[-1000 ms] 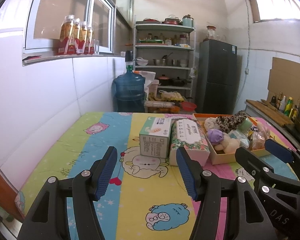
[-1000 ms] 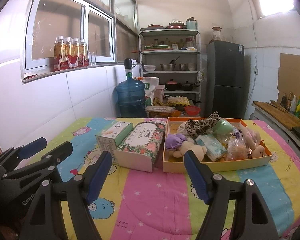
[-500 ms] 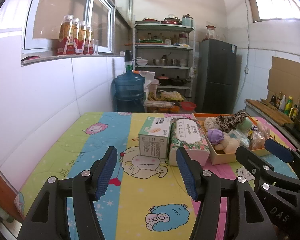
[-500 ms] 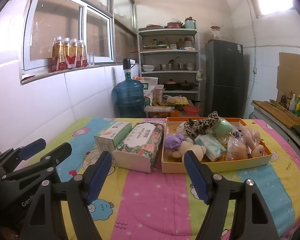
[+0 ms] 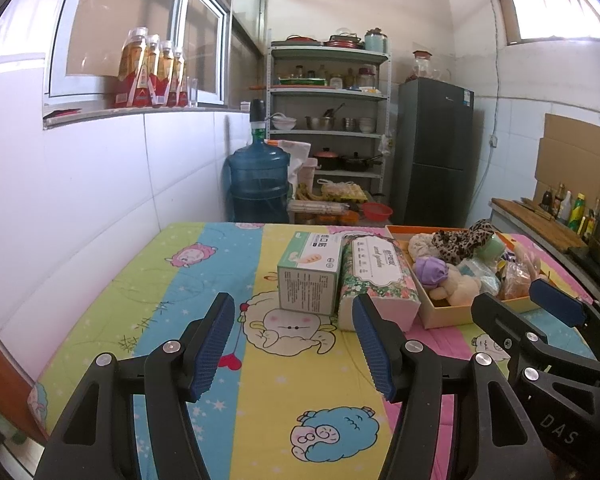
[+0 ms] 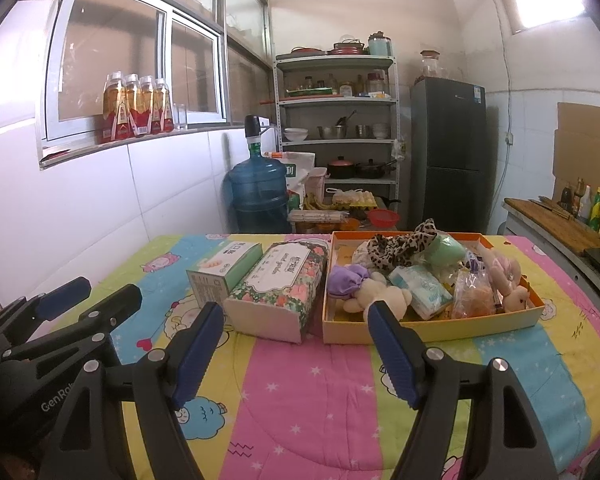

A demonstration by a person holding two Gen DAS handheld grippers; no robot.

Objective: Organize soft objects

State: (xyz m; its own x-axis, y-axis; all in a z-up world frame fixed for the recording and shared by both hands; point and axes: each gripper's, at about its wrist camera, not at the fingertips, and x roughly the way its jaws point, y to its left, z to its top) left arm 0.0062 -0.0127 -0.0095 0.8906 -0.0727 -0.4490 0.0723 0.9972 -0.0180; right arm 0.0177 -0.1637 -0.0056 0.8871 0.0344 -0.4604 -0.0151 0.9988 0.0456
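A shallow orange box (image 6: pixel 428 330) (image 5: pixel 446 314) on the colourful quilt holds several soft things: a cream plush toy (image 6: pixel 374 294), a purple ball (image 6: pixel 346 280), a leopard-print cloth (image 6: pixel 404 244), a pink plush rabbit (image 6: pixel 508 284) and small packets. Left of it lie a floral tissue pack (image 6: pixel 278 288) (image 5: pixel 374 276) and a green-white box (image 6: pixel 224 266) (image 5: pixel 310 276). My left gripper (image 5: pixel 294 346) hovers open and empty near the quilt's front. My right gripper (image 6: pixel 294 350) is open and empty too, just short of the orange box. Each gripper shows at the edge of the other's view.
A white tiled wall and a window sill with bottles (image 5: pixel 152 70) run along the left. Behind the table stand a blue water jug (image 5: pixel 258 182), a metal shelf rack (image 5: pixel 328 120) and a dark fridge (image 5: pixel 434 160). A counter with bottles (image 6: pixel 580 220) lies at the right.
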